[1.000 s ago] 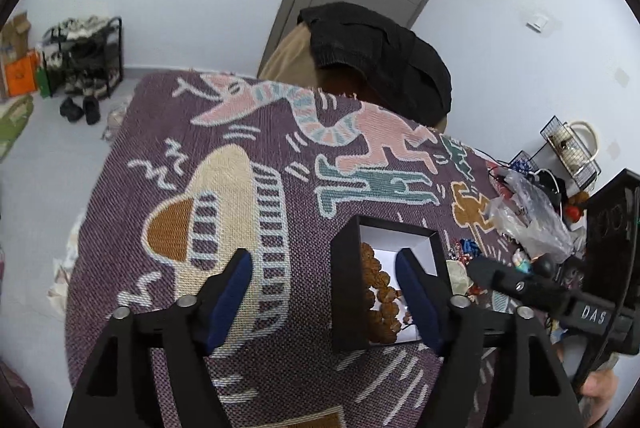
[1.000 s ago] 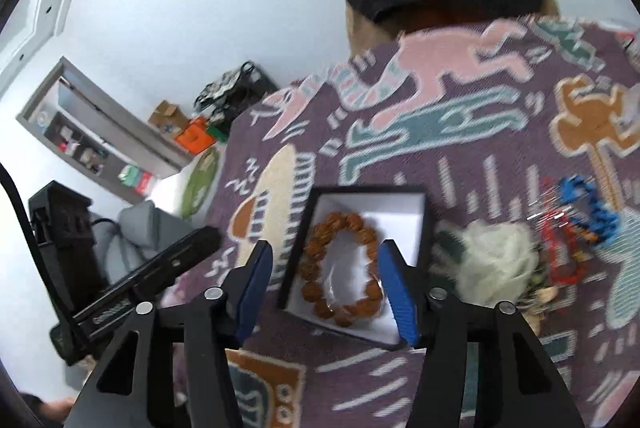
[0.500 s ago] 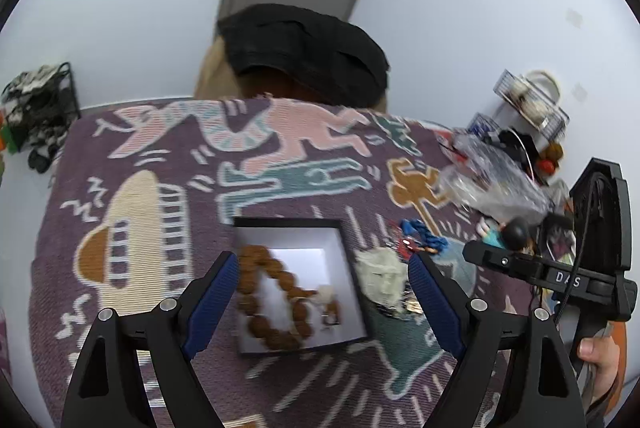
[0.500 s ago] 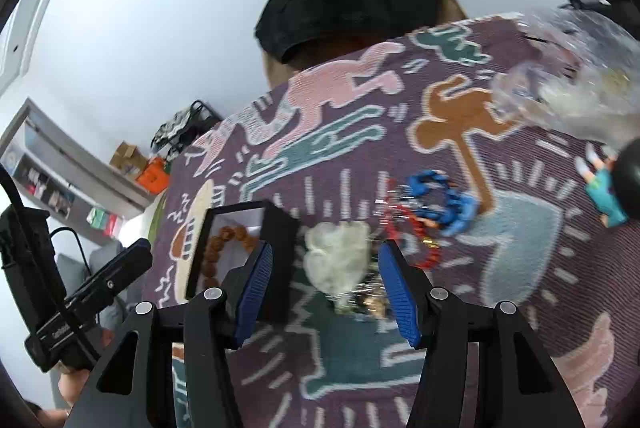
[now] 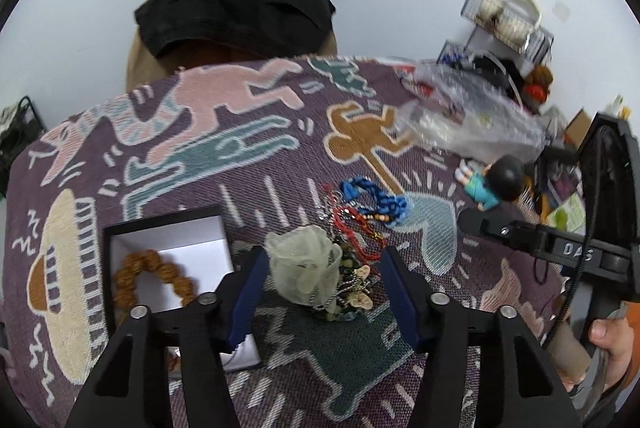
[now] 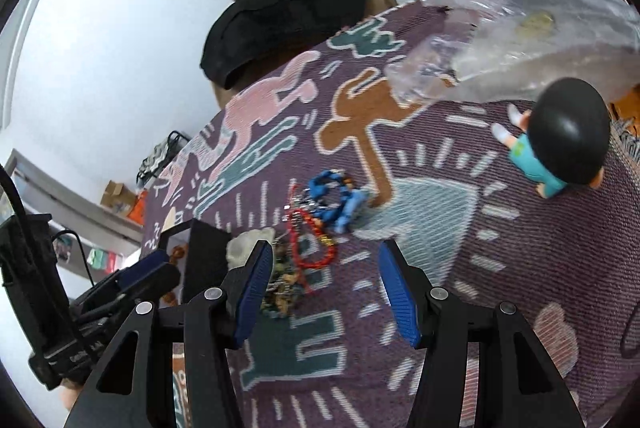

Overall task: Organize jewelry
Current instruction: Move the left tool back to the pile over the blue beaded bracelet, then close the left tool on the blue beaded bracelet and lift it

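Note:
A black box with a white lining (image 5: 168, 252) lies on the patterned cloth and holds a brown bead bracelet (image 5: 156, 272). Right of it is a jewelry pile: a pale mesh pouch (image 5: 304, 268), a red bead string (image 5: 352, 228), a blue bead bracelet (image 5: 376, 200) and small charms (image 5: 356, 292). My left gripper (image 5: 320, 292) is open and empty, hovering over the pouch. My right gripper (image 6: 324, 288) is open and empty, just right of the red string (image 6: 316, 248) and below the blue bracelet (image 6: 336, 200). The box edge (image 6: 204, 260) shows at its left.
A small figurine with a black head (image 6: 560, 144) lies at the right. A clear plastic bag (image 5: 472, 120) sits at the far right edge, with wire baskets (image 5: 504, 20) behind. A chair draped in black cloth (image 5: 236, 12) stands beyond the table.
Both grippers have swung right, away from the box toward the jewelry pile. The bracelet stays in the box. Both stay open.

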`<action>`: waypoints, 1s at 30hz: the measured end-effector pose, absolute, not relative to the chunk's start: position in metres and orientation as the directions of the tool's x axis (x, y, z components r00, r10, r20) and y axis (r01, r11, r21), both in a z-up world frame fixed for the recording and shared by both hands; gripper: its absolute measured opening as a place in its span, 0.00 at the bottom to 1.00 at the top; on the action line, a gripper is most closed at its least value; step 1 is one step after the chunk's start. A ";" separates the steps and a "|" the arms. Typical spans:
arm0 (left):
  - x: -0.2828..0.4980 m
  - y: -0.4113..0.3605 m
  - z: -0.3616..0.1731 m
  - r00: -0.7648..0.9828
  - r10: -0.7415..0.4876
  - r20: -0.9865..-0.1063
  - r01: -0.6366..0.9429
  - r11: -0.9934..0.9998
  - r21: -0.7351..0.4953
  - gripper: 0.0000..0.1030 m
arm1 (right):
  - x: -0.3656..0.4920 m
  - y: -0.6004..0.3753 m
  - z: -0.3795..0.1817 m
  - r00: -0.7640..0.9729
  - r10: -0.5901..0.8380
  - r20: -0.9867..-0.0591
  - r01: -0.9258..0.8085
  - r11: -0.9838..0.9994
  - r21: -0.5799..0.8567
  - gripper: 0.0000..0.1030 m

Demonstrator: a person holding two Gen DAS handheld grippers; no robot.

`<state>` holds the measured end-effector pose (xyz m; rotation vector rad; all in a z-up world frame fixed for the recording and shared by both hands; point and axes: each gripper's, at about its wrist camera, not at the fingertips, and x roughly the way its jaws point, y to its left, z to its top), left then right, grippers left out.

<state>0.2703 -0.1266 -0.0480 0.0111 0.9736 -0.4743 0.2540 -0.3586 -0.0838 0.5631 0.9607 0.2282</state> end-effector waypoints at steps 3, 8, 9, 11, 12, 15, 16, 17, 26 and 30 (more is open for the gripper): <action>0.280 -0.141 -0.058 0.440 -0.354 -0.825 0.396 0.901 -0.176 0.51 | 0.255 -0.367 -0.090 0.560 0.431 -0.707 0.077 0.823 0.562 0.54; 0.295 -0.159 -0.076 0.402 -0.288 -0.869 0.398 0.910 -0.117 0.48 | 0.259 -0.376 -0.101 0.560 0.446 -0.698 0.097 0.802 0.590 0.54; 0.297 -0.162 -0.079 0.395 -0.276 -0.876 0.399 0.911 -0.107 0.45 | 0.260 -0.376 -0.104 0.559 0.450 -0.696 0.100 0.797 0.596 0.54; 0.302 -0.167 -0.086 0.376 -0.251 -0.892 0.400 0.912 -0.088 0.43 | 0.263 -0.377 -0.108 0.559 0.457 -0.691 0.103 0.789 0.605 0.54; 0.304 -0.170 -0.090 0.366 -0.240 -0.899 0.402 0.912 -0.080 0.42 | 0.264 -0.377 -0.110 0.558 0.462 -0.689 0.104 0.785 0.611 0.54; 0.308 -0.178 -0.101 0.339 -0.206 -0.918 0.415 0.909 -0.051 0.40 | 0.269 -0.377 -0.118 0.554 0.476 -0.683 0.110 0.772 0.627 0.54; 0.310 -0.180 -0.105 0.328 -0.196 -0.924 0.418 0.907 -0.045 0.31 | 0.271 -0.377 -0.119 0.552 0.478 -0.683 0.112 0.769 0.629 0.54; 0.311 -0.181 -0.110 0.314 -0.186 -0.931 0.418 0.908 -0.040 0.23 | 0.272 -0.377 -0.121 0.550 0.481 -0.683 0.116 0.766 0.633 0.54; 0.313 -0.176 -0.096 0.356 -0.228 -0.906 0.424 0.904 -0.061 0.01 | 0.294 -0.371 -0.134 0.532 0.499 -0.684 0.129 0.751 0.648 0.54; 0.311 -0.171 -0.079 0.392 -0.243 -0.887 0.423 0.904 -0.061 0.01 | 0.304 -0.364 -0.137 0.523 0.502 -0.689 0.131 0.751 0.647 0.54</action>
